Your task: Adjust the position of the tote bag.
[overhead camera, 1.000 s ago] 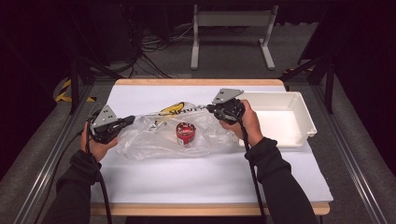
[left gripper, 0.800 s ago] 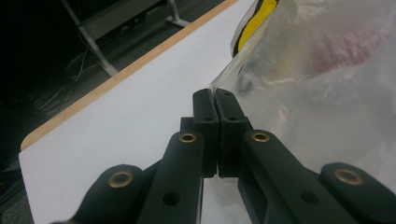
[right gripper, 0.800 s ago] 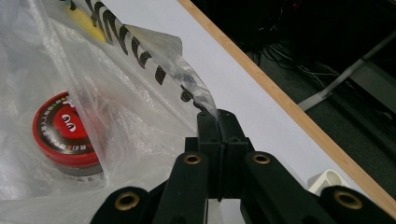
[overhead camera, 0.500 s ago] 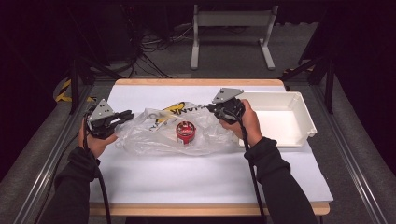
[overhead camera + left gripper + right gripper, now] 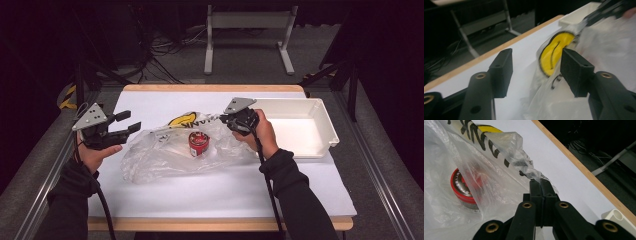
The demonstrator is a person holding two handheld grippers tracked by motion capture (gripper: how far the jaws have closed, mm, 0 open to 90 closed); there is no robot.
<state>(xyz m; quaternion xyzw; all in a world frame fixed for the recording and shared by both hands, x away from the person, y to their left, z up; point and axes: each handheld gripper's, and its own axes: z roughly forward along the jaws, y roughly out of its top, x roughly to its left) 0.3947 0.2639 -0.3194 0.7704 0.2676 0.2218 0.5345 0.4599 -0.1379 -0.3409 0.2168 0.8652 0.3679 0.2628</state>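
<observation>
r claw (image 5: 540, 185) clamped on bag (image 5: 165, 155) edge. l claw (image 5: 131, 123) jaws apart, off bag; bag's near rim lies at its 3 o'clock, l hand nearer.

Items before you:
- Bench (image 5: 210, 195): white top, wooden edge.
- White tray (image 5: 300, 131): at your right on the bench top.
- Metal stand (image 5: 247, 35): on the floor beyond the bench.
- Cables (image 5: 160, 50): on the floor, to your left of the stand.
</observation>
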